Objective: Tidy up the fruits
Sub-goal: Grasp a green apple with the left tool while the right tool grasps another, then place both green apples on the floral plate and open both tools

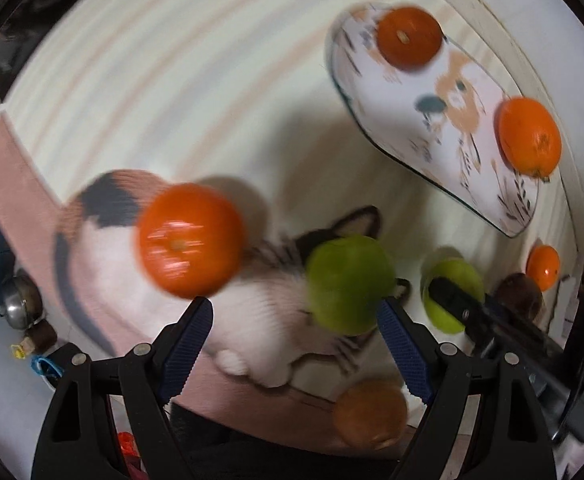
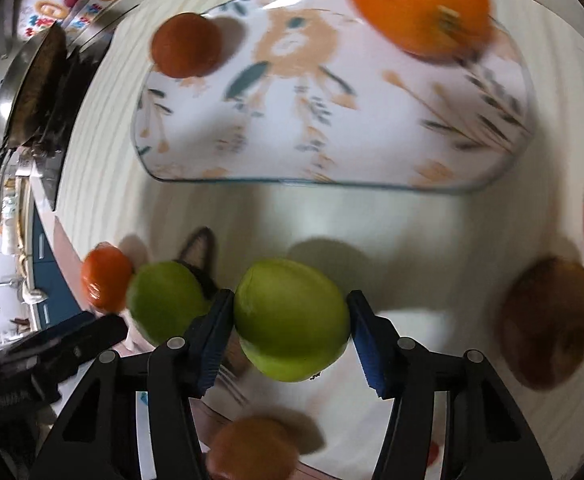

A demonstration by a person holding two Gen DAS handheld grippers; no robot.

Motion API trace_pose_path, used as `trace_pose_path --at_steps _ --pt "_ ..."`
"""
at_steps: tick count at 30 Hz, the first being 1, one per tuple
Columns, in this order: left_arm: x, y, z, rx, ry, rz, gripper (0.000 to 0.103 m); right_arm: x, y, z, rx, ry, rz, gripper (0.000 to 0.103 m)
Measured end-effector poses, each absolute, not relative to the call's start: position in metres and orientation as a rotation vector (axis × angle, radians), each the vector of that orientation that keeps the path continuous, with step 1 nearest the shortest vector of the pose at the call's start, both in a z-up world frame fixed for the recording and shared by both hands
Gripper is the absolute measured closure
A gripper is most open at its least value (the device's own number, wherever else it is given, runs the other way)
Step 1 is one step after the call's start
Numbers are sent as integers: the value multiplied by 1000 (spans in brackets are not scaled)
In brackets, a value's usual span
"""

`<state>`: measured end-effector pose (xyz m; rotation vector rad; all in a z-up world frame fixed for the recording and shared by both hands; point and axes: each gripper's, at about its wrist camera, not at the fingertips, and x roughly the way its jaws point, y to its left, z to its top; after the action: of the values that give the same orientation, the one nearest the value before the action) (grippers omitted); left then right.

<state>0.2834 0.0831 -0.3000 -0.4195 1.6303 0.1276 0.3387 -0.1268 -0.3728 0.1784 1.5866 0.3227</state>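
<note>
The right gripper (image 2: 289, 316) has a green fruit (image 2: 292, 320) between its blue pads, low in the middle of the right wrist view; the pads sit against its two sides, so the jaws are closed on it at about the fruit's own width. A second green fruit (image 2: 165, 304) lies just to the left, touching an orange one (image 2: 105, 278) at the left edge. Above them, across the upper half of the frame, is a flat plate (image 2: 332, 120) with a painted animal and leaf pattern; a dark orange fruit (image 2: 185, 45) rests on its upper left part and a larger orange (image 2: 420, 4) on its upper right. A brown fruit (image 2: 550, 322) lies at the right, and another brown one (image 2: 251, 450) at the bottom centre.

In the left wrist view the left gripper (image 1: 296, 316) holds its jaws wide with nothing between them. An orange fruit (image 1: 191, 240) sits just above the left finger, and a green fruit (image 1: 350, 284) lies beside the right finger; whether it touches is hard to say through the blur. Both lie over a cat-patterned mat (image 1: 111, 248). The plate (image 1: 444, 120) is in the upper right.
</note>
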Motion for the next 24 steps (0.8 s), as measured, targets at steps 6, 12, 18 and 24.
trace_pose_path --at_steps 6,12,18,24 --pt "298 57 -315 -405 1636 42 22 329 -138 -371 204 1588 285 43" --pt "315 36 -317 -341 1640 -28 37 323 -140 -372 216 1591 270 43" --pt "326 18 -333 -334 1664 -59 39 316 -148 -370 211 1592 259 43" --pt "323 -3 -332 -214 1640 -62 50 313 -155 -369 218 1590 227 43"
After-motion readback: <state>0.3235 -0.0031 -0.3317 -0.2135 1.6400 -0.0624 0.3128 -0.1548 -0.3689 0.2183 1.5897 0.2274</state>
